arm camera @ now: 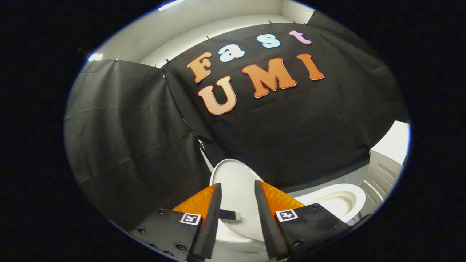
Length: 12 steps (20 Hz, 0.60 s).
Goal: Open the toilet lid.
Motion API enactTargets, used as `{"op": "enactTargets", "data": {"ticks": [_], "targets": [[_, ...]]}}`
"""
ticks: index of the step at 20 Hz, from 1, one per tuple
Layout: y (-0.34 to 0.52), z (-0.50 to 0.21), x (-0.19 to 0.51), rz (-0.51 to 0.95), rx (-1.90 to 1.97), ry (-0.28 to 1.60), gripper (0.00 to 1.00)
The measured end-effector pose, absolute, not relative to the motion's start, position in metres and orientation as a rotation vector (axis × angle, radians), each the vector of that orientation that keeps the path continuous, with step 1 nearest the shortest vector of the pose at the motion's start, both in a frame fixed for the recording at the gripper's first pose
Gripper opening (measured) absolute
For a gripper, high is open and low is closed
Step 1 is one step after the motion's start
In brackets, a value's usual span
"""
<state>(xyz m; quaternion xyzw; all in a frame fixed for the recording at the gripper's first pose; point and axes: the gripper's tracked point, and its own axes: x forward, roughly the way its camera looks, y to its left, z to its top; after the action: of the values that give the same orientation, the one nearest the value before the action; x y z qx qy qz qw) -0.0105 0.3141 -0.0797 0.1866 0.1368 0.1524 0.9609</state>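
Black cloth behind raised lid [235, 182], tongs [237, 193] apart.

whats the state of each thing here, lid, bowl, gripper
lid: raised, standing up between the fingers, not flat on the bowl
bowl: uncovered, rim and inside showing beyond the right finger
gripper: fingers apart, one on each side of the lid, gaps showing so not clamped on it
cabinet: white, beside the bowl, front looks shut
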Motion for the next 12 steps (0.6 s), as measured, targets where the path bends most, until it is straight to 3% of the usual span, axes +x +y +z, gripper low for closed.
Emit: {"op": "enactTargets", "data": {"ticks": [7, 12], "targets": [[0.171, -0.057, 0.002, 0.145, 0.274, 0.243, 0.94], [0.094, -0.044, 0.005, 0.062, 0.171, 0.223, 0.96]]}}
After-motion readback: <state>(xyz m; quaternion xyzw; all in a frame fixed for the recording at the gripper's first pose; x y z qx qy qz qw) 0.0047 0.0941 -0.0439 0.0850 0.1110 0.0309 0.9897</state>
